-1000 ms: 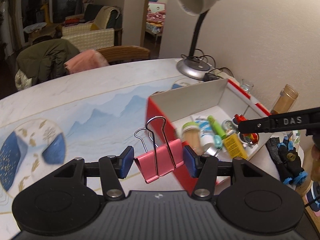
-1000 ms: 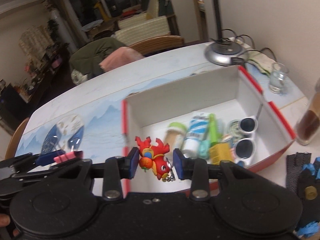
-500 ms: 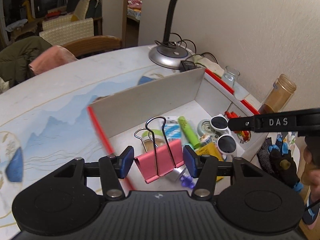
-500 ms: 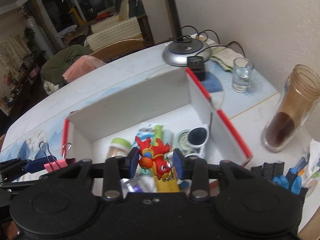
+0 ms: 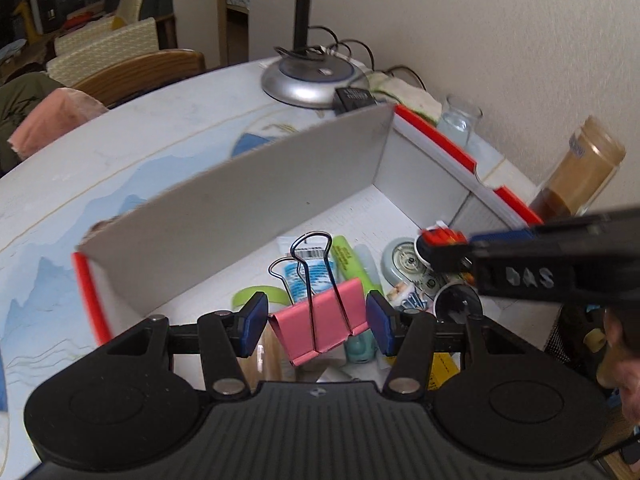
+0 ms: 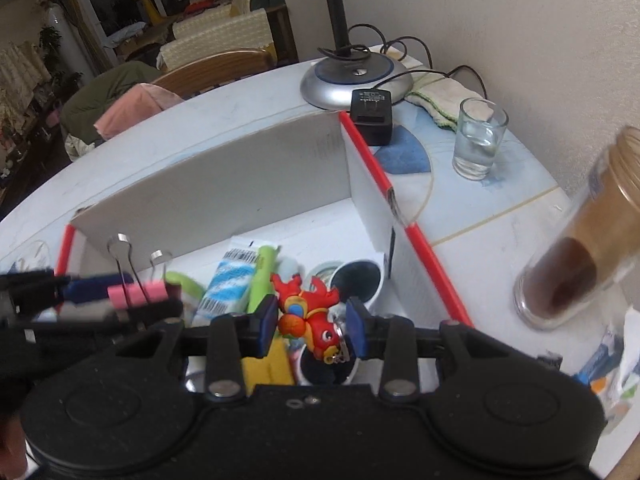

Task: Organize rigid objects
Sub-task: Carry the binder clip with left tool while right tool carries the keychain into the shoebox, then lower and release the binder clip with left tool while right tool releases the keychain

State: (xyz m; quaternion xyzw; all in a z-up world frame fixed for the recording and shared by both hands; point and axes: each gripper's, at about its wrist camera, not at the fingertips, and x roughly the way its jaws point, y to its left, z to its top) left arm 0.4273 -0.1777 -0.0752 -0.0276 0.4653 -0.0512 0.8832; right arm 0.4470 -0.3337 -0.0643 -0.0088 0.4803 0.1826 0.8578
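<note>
Left wrist: my left claw (image 5: 316, 322) clamps pink binder clip (image 5: 320, 320), right claw (image 6: 311, 326) clamps red toy (image 6: 308, 312); release low inside box (image 5: 240, 200).

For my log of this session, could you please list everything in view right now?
binder clip: 1, pink, in left tool
parrot keychain: 1, red, in right tool
box: 1, white with red rims, on table
tube: 1, blue-white, in box
highlighter: 1, green, in box
glass: 1, clear, right of box
jar: 1, brown contents, right edge
lamp base: 1, silver, behind box
adapter: 1, black, by lamp
left tool: 1, black, shut
right tool: 1, black, shut
</note>
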